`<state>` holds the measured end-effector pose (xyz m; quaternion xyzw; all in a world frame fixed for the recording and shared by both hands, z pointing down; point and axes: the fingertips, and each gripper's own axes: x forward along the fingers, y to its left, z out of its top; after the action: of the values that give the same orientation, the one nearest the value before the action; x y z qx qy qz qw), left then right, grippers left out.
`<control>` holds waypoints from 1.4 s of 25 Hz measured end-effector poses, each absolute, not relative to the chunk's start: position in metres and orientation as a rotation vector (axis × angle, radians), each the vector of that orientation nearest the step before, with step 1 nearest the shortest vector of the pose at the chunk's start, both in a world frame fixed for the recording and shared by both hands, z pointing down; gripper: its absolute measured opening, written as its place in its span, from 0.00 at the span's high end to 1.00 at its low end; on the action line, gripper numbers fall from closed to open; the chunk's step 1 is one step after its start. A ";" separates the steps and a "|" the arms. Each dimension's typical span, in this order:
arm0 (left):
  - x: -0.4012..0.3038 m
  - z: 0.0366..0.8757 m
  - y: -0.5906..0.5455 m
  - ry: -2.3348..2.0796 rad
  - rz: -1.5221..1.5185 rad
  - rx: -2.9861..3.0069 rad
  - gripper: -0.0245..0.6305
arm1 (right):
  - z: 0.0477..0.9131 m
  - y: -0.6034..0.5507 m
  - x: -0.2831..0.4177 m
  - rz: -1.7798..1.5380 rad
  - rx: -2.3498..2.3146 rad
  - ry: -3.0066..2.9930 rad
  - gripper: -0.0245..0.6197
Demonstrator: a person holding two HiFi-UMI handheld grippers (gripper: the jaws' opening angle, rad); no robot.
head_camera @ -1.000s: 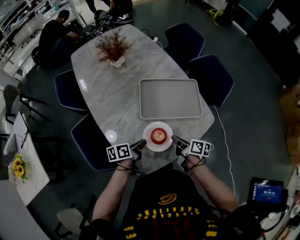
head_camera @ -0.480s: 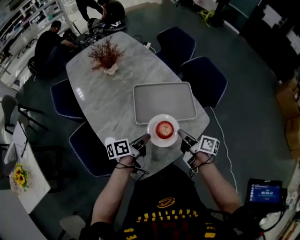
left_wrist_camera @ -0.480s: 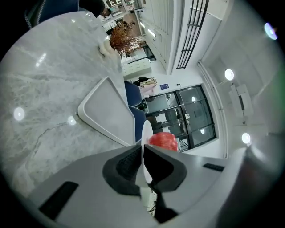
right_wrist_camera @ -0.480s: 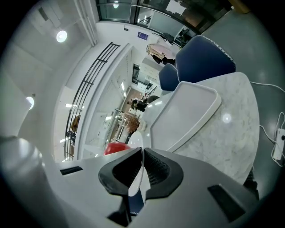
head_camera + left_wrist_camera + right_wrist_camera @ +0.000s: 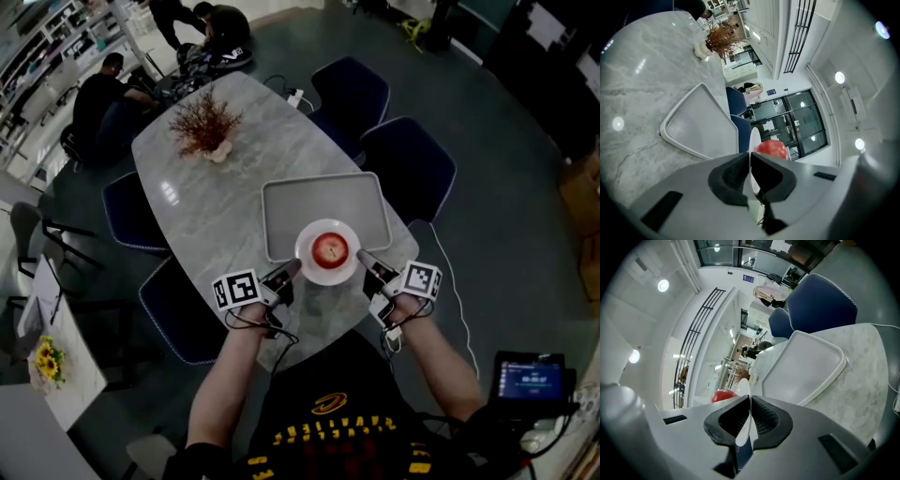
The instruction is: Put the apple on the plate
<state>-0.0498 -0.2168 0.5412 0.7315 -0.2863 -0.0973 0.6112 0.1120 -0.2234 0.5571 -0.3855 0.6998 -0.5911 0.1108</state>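
Marble table [image 5: 211, 192] among navy chairs [image 5: 410, 161]

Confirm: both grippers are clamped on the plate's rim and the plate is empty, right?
Not empty: the head view shows a red apple sitting on the plate. The rest holds: the left gripper and the right gripper are each clamped on its rim.

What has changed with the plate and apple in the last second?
The left hand-held gripper and right hand-held gripper carried the plate forward, from the bare table to over the tray's near rim. Unchanged: both stay clamped on its rim, apple still on it.
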 end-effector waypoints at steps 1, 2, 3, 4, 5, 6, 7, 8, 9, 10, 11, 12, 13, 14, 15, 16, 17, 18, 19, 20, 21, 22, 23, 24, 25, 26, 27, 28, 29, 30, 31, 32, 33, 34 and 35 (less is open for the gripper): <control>-0.050 0.541 -0.217 -0.660 -0.224 1.690 0.93 | 0.556 -0.224 0.112 -1.735 -1.135 2.059 0.92; -0.050 0.540 -0.218 -0.660 -0.224 1.691 0.93 | 0.556 -0.226 0.113 -1.730 -1.137 2.065 0.92; -0.050 0.540 -0.219 -0.660 -0.225 1.692 0.93 | 0.555 -0.228 0.113 -1.723 -1.136 2.073 0.92; -0.050 0.539 -0.220 -0.661 -0.227 1.693 0.93 | 0.555 -0.229 0.114 -1.718 -1.136 2.081 0.92; -0.050 0.539 -0.221 -0.662 -0.229 1.694 0.93 | 0.554 -0.230 0.114 -1.716 -1.137 2.086 0.92; -0.051 0.539 -0.222 -0.664 -0.230 1.696 0.94 | 0.554 -0.231 0.114 -1.719 -1.137 2.086 0.92; -0.051 0.539 -0.222 -0.666 -0.230 1.696 0.93 | 0.554 -0.231 0.114 -1.723 -1.135 2.084 0.92; -0.051 0.539 -0.222 -0.668 -0.229 1.695 0.93 | 0.554 -0.232 0.113 -1.727 -1.134 2.082 0.92; -0.051 0.540 -0.223 -0.671 -0.229 1.694 0.93 | 0.554 -0.232 0.113 -1.731 -1.134 2.080 0.92; -0.052 0.540 -0.223 -0.675 -0.229 1.692 0.94 | 0.555 -0.233 0.113 -1.734 -1.133 2.078 0.92; -0.052 0.541 -0.223 -0.678 -0.229 1.689 0.93 | 0.555 -0.233 0.112 -1.734 -1.131 2.077 0.92; -0.052 0.542 -0.222 -0.680 -0.229 1.686 0.93 | 0.556 -0.233 0.112 -1.734 -1.127 2.078 0.92; -0.052 0.543 -0.220 -0.683 -0.227 1.682 0.93 | 0.557 -0.232 0.112 -1.734 -1.122 2.076 0.92; -0.052 0.544 -0.218 -0.686 -0.224 1.680 0.94 | 0.559 -0.230 0.111 -1.738 -1.120 2.071 0.92; -0.052 0.546 -0.218 -0.688 -0.221 1.677 0.93 | 0.562 -0.229 0.112 -1.747 -1.123 2.063 0.92; -0.052 0.549 -0.221 -0.692 -0.217 1.674 0.93 | 0.566 -0.232 0.112 -1.759 -1.126 2.055 0.92; -0.050 0.553 -0.230 -0.696 -0.214 1.670 0.93 | 0.572 -0.241 0.114 -1.773 -1.126 2.053 0.92; -0.049 0.559 -0.245 -0.701 -0.210 1.664 0.93 | 0.578 -0.257 0.115 -1.786 -1.122 2.055 0.92; -0.046 0.566 -0.264 -0.707 -0.205 1.656 0.93 | 0.585 -0.276 0.118 -1.798 -1.115 2.060 0.92; -0.043 0.573 -0.281 -0.712 -0.199 1.648 0.93 | 0.592 -0.295 0.120 -1.810 -1.109 2.066 0.92; -0.041 0.580 -0.294 -0.716 -0.193 1.641 0.93 | 0.597 -0.309 0.121 -1.820 -1.102 2.069 0.92; -0.040 0.584 -0.302 -0.716 -0.187 1.635 0.93 | 0.601 -0.317 0.122 -1.830 -1.094 2.069 0.92; -0.040 0.588 -0.306 -0.715 -0.182 1.630 0.93 | 0.604 -0.322 0.122 -1.840 -1.089 2.065 0.92; -0.040 0.591 -0.308 -0.712 -0.179 1.626 0.93 | 0.607 -0.324 0.121 -1.849 -1.086 2.063 0.92; -0.040 0.594 -0.309 -0.709 -0.174 1.624 0.93 | 0.609 -0.325 0.120 -1.855 -1.084 2.063 0.92; -0.040 0.597 -0.311 -0.709 -0.168 1.623 0.93 | 0.612 -0.327 0.120 -1.861 -1.083 2.065 0.92; -0.040 0.600 -0.314 -0.711 -0.158 1.622 0.93 | 0.616 -0.330 0.119 -1.865 -1.081 2.068 0.92; -0.040 0.606 -0.317 -0.715 -0.144 1.620 0.93 | 0.621 -0.334 0.119 -1.869 -1.077 2.072 0.92; -0.039 0.613 -0.323 -0.720 -0.127 1.616 0.93 | 0.628 -0.339 0.119 -1.875 -1.075 2.075 0.92; -0.037 0.621 -0.329 -0.727 -0.110 1.611 0.93 | 0.637 -0.345 0.120 -1.885 -1.075 2.074 0.92; -0.036 0.630 -0.336 -0.733 -0.096 1.606 0.93 | 0.646 -0.352 0.122 -1.896 -1.078 2.071 0.92; -0.035 0.638 -0.342 -0.739 -0.083 1.600 0.93 | 0.654 -0.357 0.122 -1.906 -1.082 2.069 0.92; -0.036 0.644 -0.345 -0.745 -0.072 1.594 0.93 | 0.660 -0.361 0.121 -1.911 -1.084 2.069 0.92; -0.038 0.649 -0.347 -0.754 -0.058 1.589 0.93 | 0.664 -0.363 0.119 -1.915 -1.087 2.068 0.92; -0.040 0.653 -0.348 -0.764 -0.043 1.582 0.93 | 0.667 -0.364 0.116 -1.921 -1.096 2.063 0.92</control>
<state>-0.0402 -0.3478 0.6531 0.6932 -0.3349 -0.0190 0.6380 0.1159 -0.3639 0.6669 -0.3618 0.6809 -0.6340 0.0586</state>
